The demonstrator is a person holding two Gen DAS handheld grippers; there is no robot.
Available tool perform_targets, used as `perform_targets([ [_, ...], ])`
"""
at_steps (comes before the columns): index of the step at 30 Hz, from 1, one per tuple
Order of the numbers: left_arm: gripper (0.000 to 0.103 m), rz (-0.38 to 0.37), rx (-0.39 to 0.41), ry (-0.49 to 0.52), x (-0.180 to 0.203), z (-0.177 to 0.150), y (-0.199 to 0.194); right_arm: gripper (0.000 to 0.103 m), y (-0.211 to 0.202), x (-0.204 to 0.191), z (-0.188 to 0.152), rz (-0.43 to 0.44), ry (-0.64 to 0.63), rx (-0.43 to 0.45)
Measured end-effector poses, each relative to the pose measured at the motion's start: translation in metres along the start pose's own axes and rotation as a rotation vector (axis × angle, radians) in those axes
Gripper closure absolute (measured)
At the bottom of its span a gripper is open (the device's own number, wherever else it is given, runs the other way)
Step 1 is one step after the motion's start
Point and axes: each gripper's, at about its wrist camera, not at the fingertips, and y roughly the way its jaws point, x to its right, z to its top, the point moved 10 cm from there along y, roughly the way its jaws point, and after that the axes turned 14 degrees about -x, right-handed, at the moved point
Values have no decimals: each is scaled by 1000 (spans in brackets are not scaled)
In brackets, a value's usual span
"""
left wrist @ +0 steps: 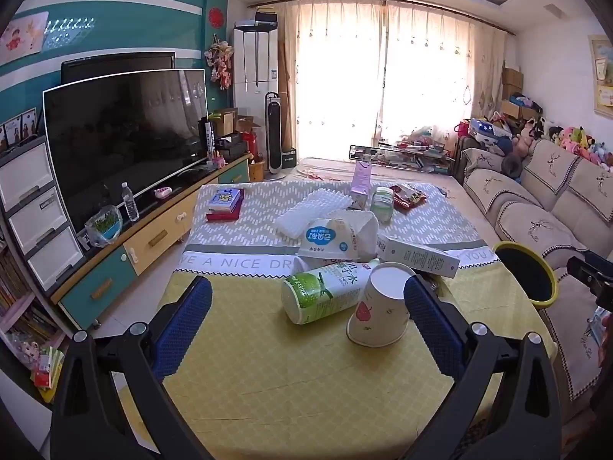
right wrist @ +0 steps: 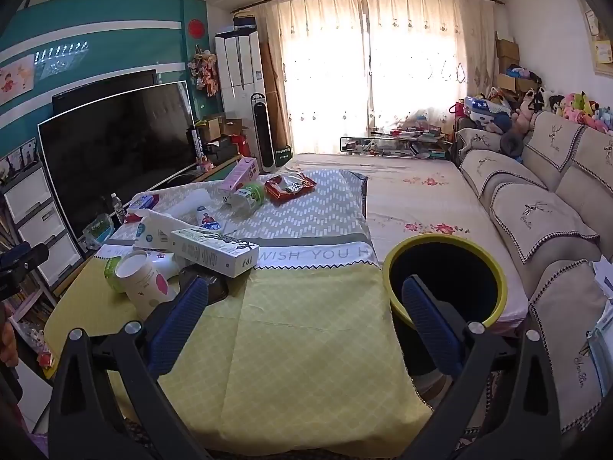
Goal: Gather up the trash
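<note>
Blue-padded left gripper (left wrist: pixel 306 306) and right gripper (right wrist: pixel 304 304) gape empty; bin (right wrist: pixel 387 268) interior unreadable (black).

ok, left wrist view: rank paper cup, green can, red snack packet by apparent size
1. green can
2. paper cup, close to the can; it sits nearer the camera, so unsure
3. red snack packet, far off

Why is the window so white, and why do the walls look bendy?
Left wrist view: sun through the curtains washes the window out; the fisheye lens curves the TV. Right wrist view: same glare at the curtains, dark rounded corners.
</note>
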Motion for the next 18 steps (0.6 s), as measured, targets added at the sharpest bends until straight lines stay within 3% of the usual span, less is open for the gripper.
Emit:
perform_targets([
  [18, 4, -7, -19, 10, 6, 0, 10, 6, 6, 2, -3, -1, 3, -15],
])
